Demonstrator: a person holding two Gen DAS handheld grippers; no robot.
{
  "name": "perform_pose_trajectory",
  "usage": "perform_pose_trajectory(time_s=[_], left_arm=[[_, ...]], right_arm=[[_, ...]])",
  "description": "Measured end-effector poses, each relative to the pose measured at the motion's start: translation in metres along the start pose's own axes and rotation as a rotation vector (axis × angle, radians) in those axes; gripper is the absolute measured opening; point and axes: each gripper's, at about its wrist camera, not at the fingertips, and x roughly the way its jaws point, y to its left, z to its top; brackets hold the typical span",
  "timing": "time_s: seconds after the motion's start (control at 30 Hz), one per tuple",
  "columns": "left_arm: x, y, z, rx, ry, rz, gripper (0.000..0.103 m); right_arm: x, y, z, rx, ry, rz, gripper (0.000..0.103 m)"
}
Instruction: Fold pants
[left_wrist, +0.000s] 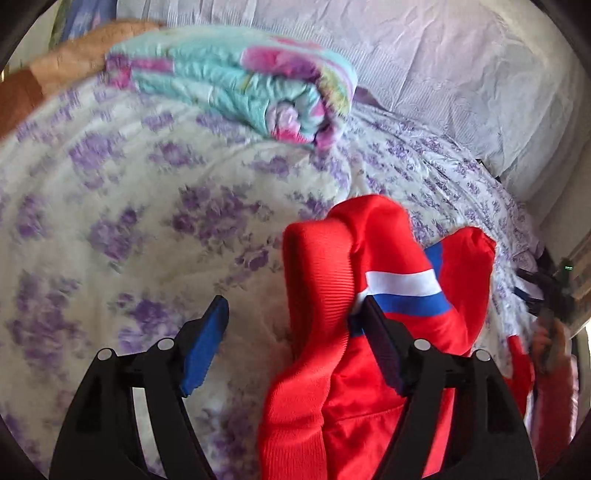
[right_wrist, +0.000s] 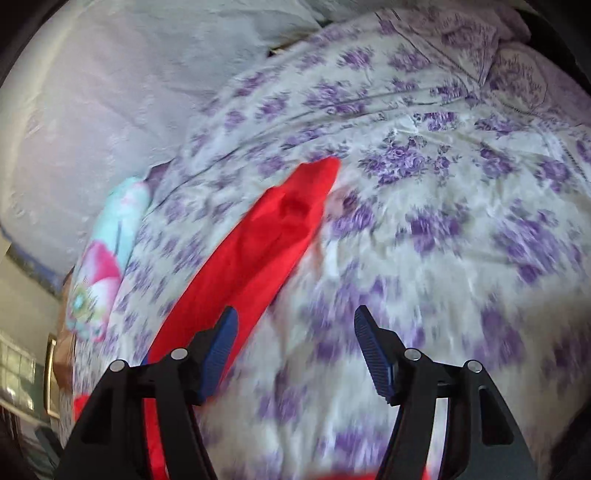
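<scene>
The red pants (left_wrist: 332, 295), with a white and blue stripe and a ribbed waistband, hang bunched over the right finger of my left gripper (left_wrist: 295, 325). Its jaws stand wide apart, and the fabric drapes on the finger rather than being pinched. In the right wrist view a long red pant leg (right_wrist: 258, 243) stretches across the floral bedspread (right_wrist: 443, 221) from lower left toward the middle. My right gripper (right_wrist: 293, 332) is open above the bed, and its left finger overlaps the leg's edge.
A rolled turquoise and pink blanket (left_wrist: 240, 81) lies at the far side of the bed, and it also shows in the right wrist view (right_wrist: 107, 258). A pale lilac sheet (left_wrist: 443, 55) lies behind it. The person's other hand with the other gripper (left_wrist: 550, 314) shows at the right edge.
</scene>
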Motion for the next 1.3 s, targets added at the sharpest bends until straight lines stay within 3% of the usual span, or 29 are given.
perform_pose_trajectory(time_s=[0.17, 0.43, 0.5, 0.57, 0.6, 0.7, 0.8, 0.83, 0.97, 1.03, 1.13, 1.2, 1.3], left_arm=[[0.008, 0.013, 0.000, -0.042, 0.022, -0.055, 0.071], [0.012, 0.003, -0.004, 0.019, 0.007, -0.031, 0.081], [0.013, 0.002, -0.004, 0.025, 0.008, -0.024, 0.081], [0.014, 0.004, -0.003, 0.021, 0.009, -0.027, 0.080], [0.014, 0.004, -0.003, 0.017, 0.009, -0.029, 0.080], [0.013, 0.006, -0.002, 0.011, 0.003, -0.028, 0.073], [0.011, 0.004, 0.001, 0.028, 0.006, -0.051, 0.051], [0.012, 0.002, 0.003, 0.035, 0.013, -0.058, 0.043], [0.016, -0.007, 0.019, 0.070, 0.036, -0.074, 0.032], [0.026, -0.010, 0.028, 0.081, 0.085, -0.121, 0.032], [0.046, -0.010, 0.033, 0.087, 0.136, -0.140, 0.033], [0.049, -0.007, 0.033, 0.074, 0.142, -0.160, 0.034], [0.047, 0.001, 0.031, 0.046, 0.133, -0.199, 0.035]], right_arm=[[0.045, -0.009, 0.030, 0.088, 0.017, 0.014, 0.066], [0.073, 0.006, 0.043, 0.080, -0.004, 0.050, 0.066], [0.073, 0.008, 0.043, 0.056, -0.018, 0.046, 0.047], [0.075, 0.010, 0.043, 0.031, -0.002, 0.059, 0.009], [0.074, 0.011, 0.041, 0.021, -0.001, 0.063, 0.007], [0.054, 0.013, 0.036, -0.014, -0.050, 0.080, 0.005], [0.014, 0.008, 0.024, -0.037, -0.102, 0.109, 0.005], [-0.010, 0.001, 0.017, -0.043, -0.128, 0.121, 0.005], [-0.076, -0.040, -0.009, -0.022, -0.197, 0.148, 0.005], [-0.089, -0.068, -0.020, -0.003, -0.184, 0.140, 0.005], [-0.074, -0.095, -0.036, 0.010, -0.108, 0.077, 0.005], [-0.054, -0.106, -0.041, 0.031, -0.038, 0.055, 0.008], [-0.051, -0.104, -0.044, 0.002, -0.028, 0.003, 0.018]])
